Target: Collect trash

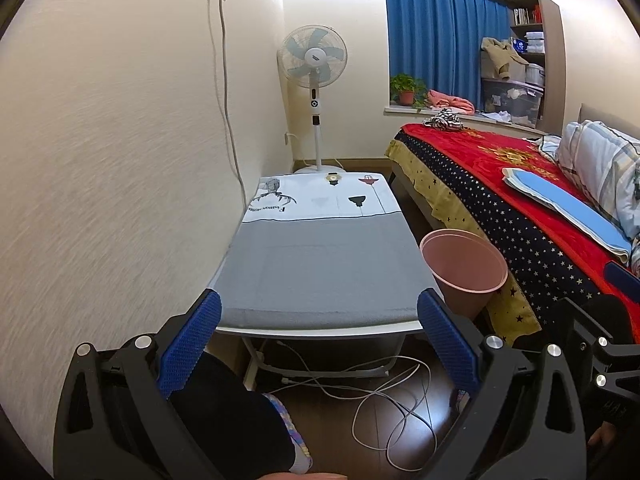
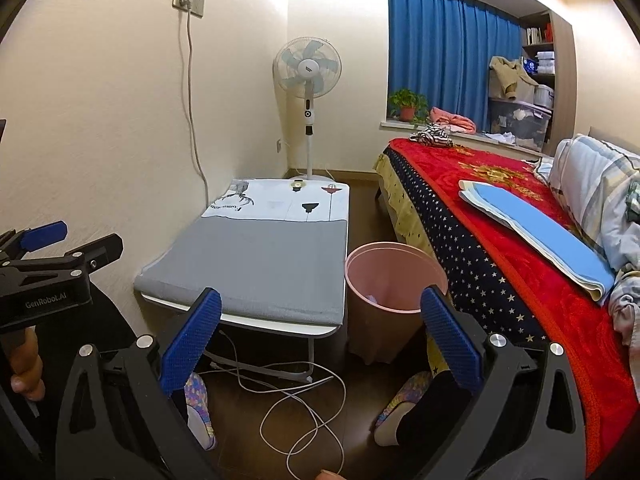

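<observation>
Right now both grippers hang in front of the desk (image 1: 320, 272) with nothing between them: the left gripper (image 1: 319, 312) has its jaws wide apart, and the right gripper (image 2: 320, 312) likewise. A pink bin (image 2: 394, 296) stands on the floor between the desk and the bed (image 2: 520, 264), with a pale scrap (image 2: 372, 300) lying inside it. White cable (image 2: 304, 408) loops on the floor under the desk, near the person's slippers (image 2: 200, 412).
</observation>
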`<state>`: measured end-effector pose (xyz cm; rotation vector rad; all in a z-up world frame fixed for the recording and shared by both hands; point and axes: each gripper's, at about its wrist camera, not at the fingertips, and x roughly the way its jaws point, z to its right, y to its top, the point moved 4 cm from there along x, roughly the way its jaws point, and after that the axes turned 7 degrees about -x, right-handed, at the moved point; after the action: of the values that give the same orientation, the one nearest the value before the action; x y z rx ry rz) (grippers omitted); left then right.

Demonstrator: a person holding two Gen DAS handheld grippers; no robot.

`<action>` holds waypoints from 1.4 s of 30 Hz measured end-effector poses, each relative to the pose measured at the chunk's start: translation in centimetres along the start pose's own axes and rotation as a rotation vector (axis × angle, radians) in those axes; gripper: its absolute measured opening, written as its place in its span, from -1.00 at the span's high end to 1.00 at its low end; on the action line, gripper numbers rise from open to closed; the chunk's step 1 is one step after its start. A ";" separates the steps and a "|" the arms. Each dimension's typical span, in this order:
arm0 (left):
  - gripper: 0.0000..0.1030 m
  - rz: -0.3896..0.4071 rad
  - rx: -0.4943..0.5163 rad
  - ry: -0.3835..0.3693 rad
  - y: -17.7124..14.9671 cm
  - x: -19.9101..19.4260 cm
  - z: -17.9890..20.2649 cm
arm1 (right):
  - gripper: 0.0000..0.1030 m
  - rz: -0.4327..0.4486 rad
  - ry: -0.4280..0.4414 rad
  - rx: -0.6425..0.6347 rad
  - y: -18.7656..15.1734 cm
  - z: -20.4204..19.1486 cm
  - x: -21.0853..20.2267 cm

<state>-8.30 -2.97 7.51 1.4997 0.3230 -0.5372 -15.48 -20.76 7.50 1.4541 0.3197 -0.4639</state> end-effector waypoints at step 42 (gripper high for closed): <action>-0.85 -0.010 0.013 -0.004 -0.6 0.2 -0.2 | -0.90 0.011 0.007 -0.002 0.2 0.0 -0.3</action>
<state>-8.43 -2.74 6.92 1.5102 0.3243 -0.5510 -15.60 -20.70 7.83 1.4552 0.3170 -0.4495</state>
